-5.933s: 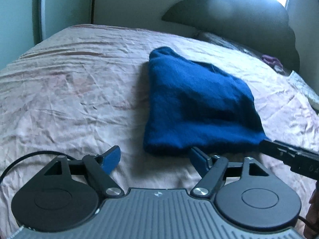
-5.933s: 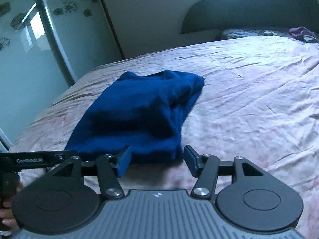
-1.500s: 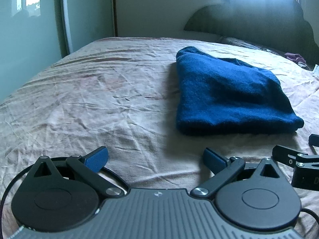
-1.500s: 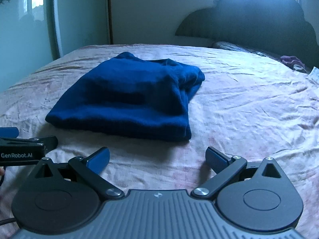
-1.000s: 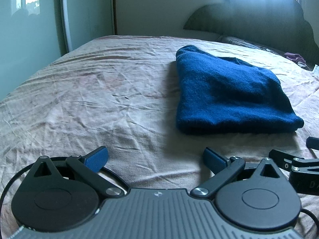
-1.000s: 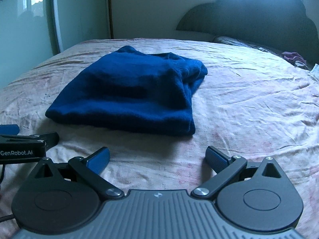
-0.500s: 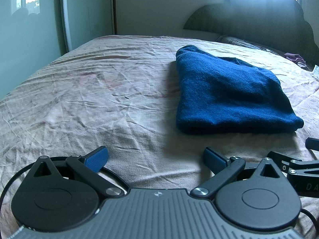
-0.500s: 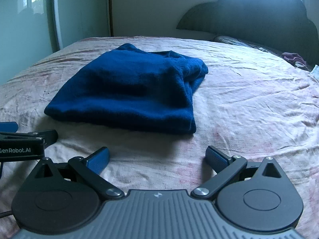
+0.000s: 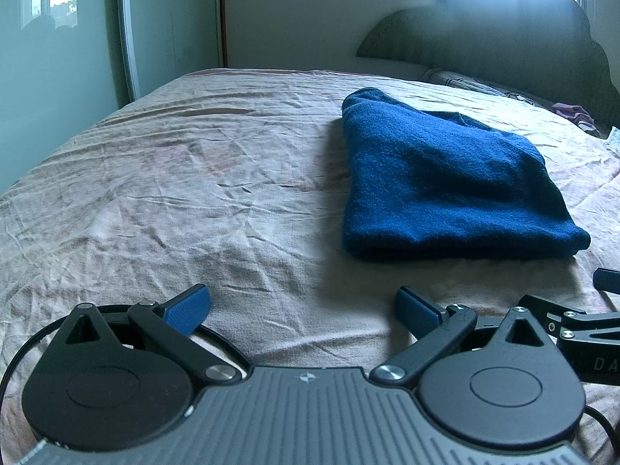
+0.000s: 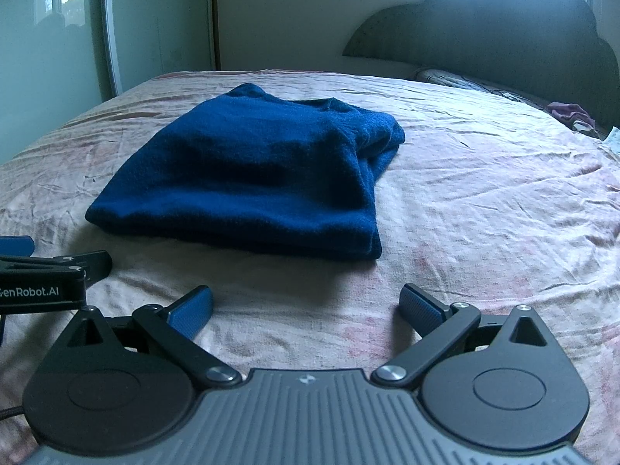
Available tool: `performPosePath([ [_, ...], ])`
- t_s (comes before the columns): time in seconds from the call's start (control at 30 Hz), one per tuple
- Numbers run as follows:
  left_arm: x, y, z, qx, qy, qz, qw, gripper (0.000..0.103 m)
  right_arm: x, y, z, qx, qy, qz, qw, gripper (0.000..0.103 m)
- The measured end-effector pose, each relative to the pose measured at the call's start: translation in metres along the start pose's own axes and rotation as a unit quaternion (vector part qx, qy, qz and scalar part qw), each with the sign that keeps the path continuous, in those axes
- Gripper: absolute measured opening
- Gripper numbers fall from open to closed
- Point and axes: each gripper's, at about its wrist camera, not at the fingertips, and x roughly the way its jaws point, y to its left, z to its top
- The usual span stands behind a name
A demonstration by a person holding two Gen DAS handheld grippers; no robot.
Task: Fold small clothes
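A dark blue knit garment point(image 9: 445, 182) lies folded into a thick rectangle on the pink bedsheet point(image 9: 174, 193). In the right wrist view the same garment point(image 10: 255, 178) sits ahead and slightly left. My left gripper point(image 9: 302, 308) stands open, low over the sheet, short of the garment and to its left, holding nothing. My right gripper point(image 10: 306, 306) is open too, a little in front of the garment's near fold, with nothing between its fingers. Each gripper's tip shows at the edge of the other's view.
The dark headboard point(image 10: 503, 27) and a patterned pillow point(image 10: 465, 81) lie at the far end, with a purple cloth point(image 10: 569, 112) at the far right. A mirrored wardrobe door point(image 9: 58, 58) stands along the left. Wrinkled sheet spreads left of the garment.
Over six seconds both grippers have backed away from the garment's near edge and opened wider. In the last second almost nothing has moved.
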Motion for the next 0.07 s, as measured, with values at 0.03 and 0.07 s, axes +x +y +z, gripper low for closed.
performPosePath([
  [0.03,0.0,0.0002,0.0001,0.0,0.0,0.0,1.0,0.103,0.0,0.0001,0.0,0.0,0.0,0.0,1.0,0.103],
  [0.07,0.0001,-0.0003,0.0,0.0,0.0,0.0,1.0,0.103,-0.0001,0.0001,0.0,0.0,0.0,0.0,1.0,0.103],
])
